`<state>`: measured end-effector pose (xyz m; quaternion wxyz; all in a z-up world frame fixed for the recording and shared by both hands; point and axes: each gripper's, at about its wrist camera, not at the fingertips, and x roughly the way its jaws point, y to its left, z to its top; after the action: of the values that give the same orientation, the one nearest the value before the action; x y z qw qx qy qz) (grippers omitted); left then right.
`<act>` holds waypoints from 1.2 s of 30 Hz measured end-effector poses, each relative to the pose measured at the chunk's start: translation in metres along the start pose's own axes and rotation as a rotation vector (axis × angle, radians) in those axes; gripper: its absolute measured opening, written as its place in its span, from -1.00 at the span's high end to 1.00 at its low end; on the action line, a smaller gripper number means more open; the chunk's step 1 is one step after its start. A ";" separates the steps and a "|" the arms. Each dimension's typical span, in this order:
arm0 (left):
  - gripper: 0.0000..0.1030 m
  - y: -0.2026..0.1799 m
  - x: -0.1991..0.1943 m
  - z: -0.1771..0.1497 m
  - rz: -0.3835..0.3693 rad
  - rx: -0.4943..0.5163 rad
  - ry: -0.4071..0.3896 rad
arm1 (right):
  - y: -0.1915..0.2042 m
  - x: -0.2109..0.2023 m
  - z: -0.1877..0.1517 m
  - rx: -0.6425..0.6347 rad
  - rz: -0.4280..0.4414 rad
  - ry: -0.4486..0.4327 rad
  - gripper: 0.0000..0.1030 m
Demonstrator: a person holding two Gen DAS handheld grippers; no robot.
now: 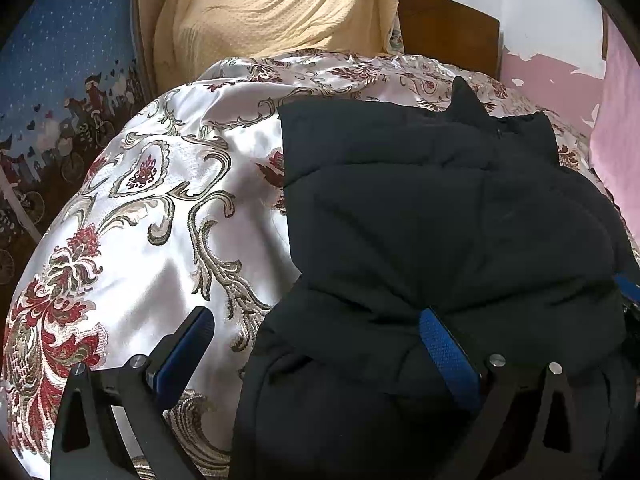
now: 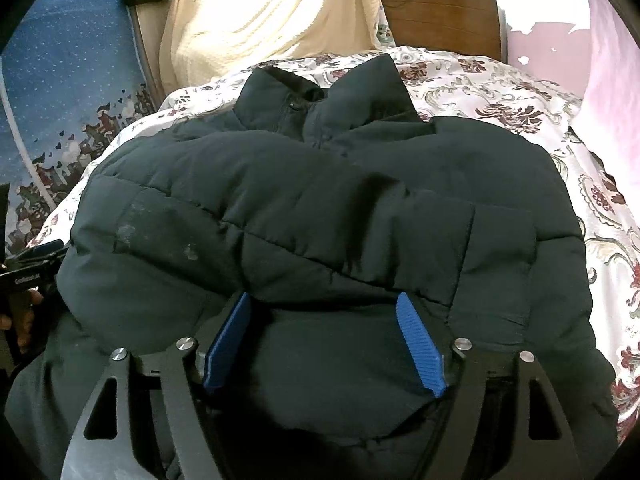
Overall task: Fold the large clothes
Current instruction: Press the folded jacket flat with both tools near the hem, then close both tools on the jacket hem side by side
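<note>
While the black puffer jacket (image 2: 312,208) lies on the bed's floral bedspread (image 1: 140,200), collar away and sleeves seemingly folded in, the fold looks partly done. Both the left gripper (image 1: 316,336) and right gripper (image 2: 324,320) stand spread wide over its near hem, grasping nothing. Next likely calls for pinching that bulky, quilted hem and carrying it toward the collar.

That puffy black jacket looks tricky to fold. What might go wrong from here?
Both claws are open, so nothing holds the jacket; its puffy folded layers may spring apart. The quilt looks slick, so the jacket might slide when pushed. The left claw straddles the jacket's edge and might catch only one layer.
</note>
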<state>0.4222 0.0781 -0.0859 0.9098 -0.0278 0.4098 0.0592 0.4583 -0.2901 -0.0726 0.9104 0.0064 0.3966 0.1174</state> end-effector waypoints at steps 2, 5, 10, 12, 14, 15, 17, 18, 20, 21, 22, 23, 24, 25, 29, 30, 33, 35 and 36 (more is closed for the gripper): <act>-1.00 0.001 -0.001 0.001 0.000 0.001 -0.001 | 0.000 0.000 0.000 0.001 0.004 -0.002 -0.41; -1.00 0.001 -0.003 0.001 0.003 0.005 -0.003 | 0.000 -0.001 0.000 0.004 0.017 -0.004 -0.45; -1.00 0.000 -0.007 0.004 0.012 0.010 -0.002 | -0.001 0.001 0.001 0.009 0.029 0.001 -0.49; -1.00 -0.001 -0.011 0.006 0.020 0.020 0.005 | 0.001 -0.001 0.003 0.001 0.012 0.011 -0.54; -1.00 -0.002 -0.019 0.008 0.024 0.032 0.015 | 0.008 -0.010 0.007 -0.019 -0.033 0.012 -0.84; -1.00 -0.002 -0.026 0.009 0.023 0.034 0.024 | 0.013 -0.016 0.009 -0.031 -0.050 0.026 -0.96; -1.00 -0.003 -0.045 0.012 0.013 0.034 0.013 | 0.019 -0.032 0.012 -0.044 -0.062 0.019 -0.96; -1.00 -0.003 -0.057 0.014 0.012 0.033 0.002 | 0.022 -0.042 0.014 -0.044 -0.057 0.010 -0.96; -1.00 -0.004 -0.076 0.017 0.003 0.033 -0.008 | 0.025 -0.060 0.016 -0.026 -0.050 0.020 -0.96; -1.00 -0.006 -0.090 0.020 -0.009 0.036 -0.015 | 0.026 -0.068 0.017 -0.019 -0.052 0.022 -0.96; -1.00 -0.007 -0.099 0.020 -0.015 0.041 -0.021 | 0.027 -0.079 0.017 -0.012 -0.049 0.023 -0.97; -1.00 -0.009 -0.110 0.021 -0.018 0.049 -0.027 | 0.026 -0.085 0.017 -0.008 -0.045 0.026 -0.97; -1.00 -0.011 -0.123 0.021 -0.020 0.059 -0.035 | 0.026 -0.094 0.016 0.000 -0.036 0.032 -0.97; -1.00 -0.013 -0.131 0.022 -0.022 0.064 -0.041 | 0.027 -0.104 0.016 0.010 -0.029 0.040 -0.97; -1.00 -0.023 -0.161 0.026 -0.027 0.114 -0.063 | 0.022 -0.134 0.015 0.029 -0.011 0.049 -0.97; -1.00 -0.026 -0.167 0.028 -0.028 0.127 -0.070 | 0.021 -0.142 0.017 0.031 -0.008 0.050 -0.97; -1.00 -0.033 -0.176 0.036 -0.031 0.146 -0.086 | 0.020 -0.159 0.025 0.015 0.001 0.048 -0.97; -1.00 -0.038 -0.179 0.045 -0.035 0.160 -0.099 | 0.021 -0.167 0.035 -0.017 -0.005 0.046 -0.97; -1.00 -0.040 -0.179 0.050 -0.034 0.169 -0.105 | 0.021 -0.169 0.039 -0.033 -0.006 0.047 -0.97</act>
<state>0.3470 0.0282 0.0812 0.9300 0.0451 0.3647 0.0103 0.3711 -0.3032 0.0786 0.9012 -0.0124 0.4159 0.1210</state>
